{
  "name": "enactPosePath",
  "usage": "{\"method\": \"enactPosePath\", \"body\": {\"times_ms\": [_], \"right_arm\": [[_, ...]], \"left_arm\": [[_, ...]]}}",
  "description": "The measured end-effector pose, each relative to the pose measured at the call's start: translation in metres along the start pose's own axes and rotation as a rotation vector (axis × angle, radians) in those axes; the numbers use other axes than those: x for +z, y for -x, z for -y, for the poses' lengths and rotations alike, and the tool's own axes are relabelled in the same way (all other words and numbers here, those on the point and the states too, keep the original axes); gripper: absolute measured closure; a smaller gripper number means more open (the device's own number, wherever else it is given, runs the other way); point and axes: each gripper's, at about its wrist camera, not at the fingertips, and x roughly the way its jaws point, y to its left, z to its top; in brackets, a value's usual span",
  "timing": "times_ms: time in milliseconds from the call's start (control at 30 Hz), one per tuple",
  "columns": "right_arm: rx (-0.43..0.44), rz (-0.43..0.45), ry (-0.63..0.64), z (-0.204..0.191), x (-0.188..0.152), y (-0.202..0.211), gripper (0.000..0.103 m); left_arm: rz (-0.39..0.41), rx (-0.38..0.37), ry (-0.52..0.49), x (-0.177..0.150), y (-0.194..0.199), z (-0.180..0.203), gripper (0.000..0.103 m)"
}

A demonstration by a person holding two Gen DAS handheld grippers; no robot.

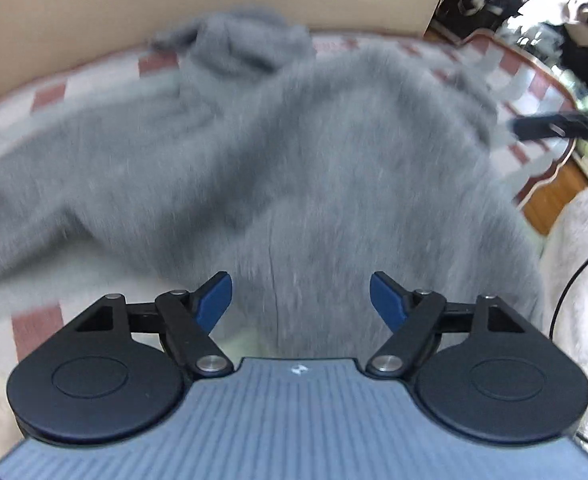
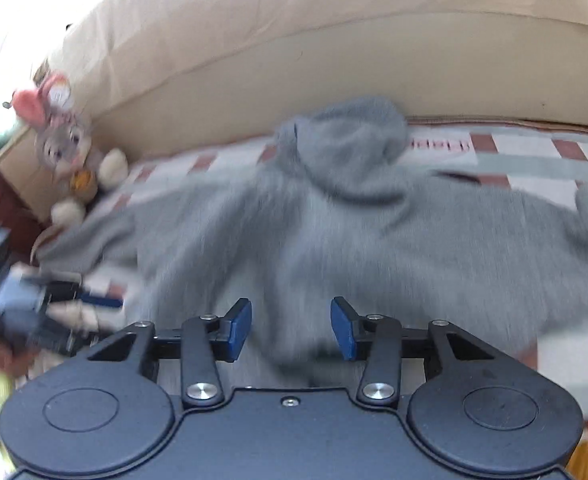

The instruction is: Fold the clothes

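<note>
A grey hoodie [image 1: 294, 152] lies spread across the checked bedcover [image 1: 50, 92], its hood [image 2: 346, 148] bunched up toward the beige headboard [image 2: 294, 60] and its sleeves thrown out to either side. My left claw [image 1: 300, 300] hangs above the hoodie's lower part with its jaws wide and nothing between them. My right claw [image 2: 290, 328] also hangs over the grey cloth, jaws parted and gripping nothing. A stuffed rabbit [image 2: 70, 152] sits at the bed's far left corner.
</note>
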Motion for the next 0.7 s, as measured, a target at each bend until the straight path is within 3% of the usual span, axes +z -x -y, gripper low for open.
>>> {"method": "enactPosePath", "body": {"times_ms": [67,133,233,300,333,367,433,567,633,700], "right_arm": [[-0.009,-0.041,-0.039,0.008,-0.013,0.001,0.052],[0.000,-0.080,-0.081,0.017,-0.022,0.001,0.052],[0.047,-0.057,-0.138,0.025,-0.025,0.007,0.053],[0.069,-0.053,-0.128,0.024,-0.026,0.006,0.053],[0.080,-0.058,-0.113,0.022,-0.027,0.004,0.053],[0.103,-0.075,-0.081,0.019,-0.030,0.003,0.053],[0.151,-0.092,-0.006,0.009,-0.035,0.002,0.053],[0.235,-0.087,0.180,-0.022,-0.047,0.003,0.053],[0.252,-0.112,0.288,-0.043,-0.051,-0.006,0.046],[0.216,-0.175,0.364,-0.061,-0.052,-0.029,0.029]], "left_arm": [[-0.061,-0.018,0.076,-0.003,-0.009,-0.008,0.018],[-0.137,-0.039,0.187,-0.004,-0.020,-0.018,0.017],[-0.136,-0.095,0.297,-0.008,-0.028,-0.026,0.017],[-0.125,-0.117,0.299,-0.011,-0.031,-0.023,0.021],[-0.108,-0.110,0.284,-0.011,-0.031,-0.020,0.030],[-0.083,-0.099,0.276,-0.011,-0.029,-0.017,0.038],[-0.035,-0.084,0.270,-0.010,-0.027,-0.014,0.042],[0.036,-0.103,0.336,0.002,-0.028,-0.021,0.063],[0.057,-0.100,0.343,0.024,-0.037,-0.024,0.064],[0.063,-0.089,0.312,0.048,-0.051,-0.019,0.064]]}}
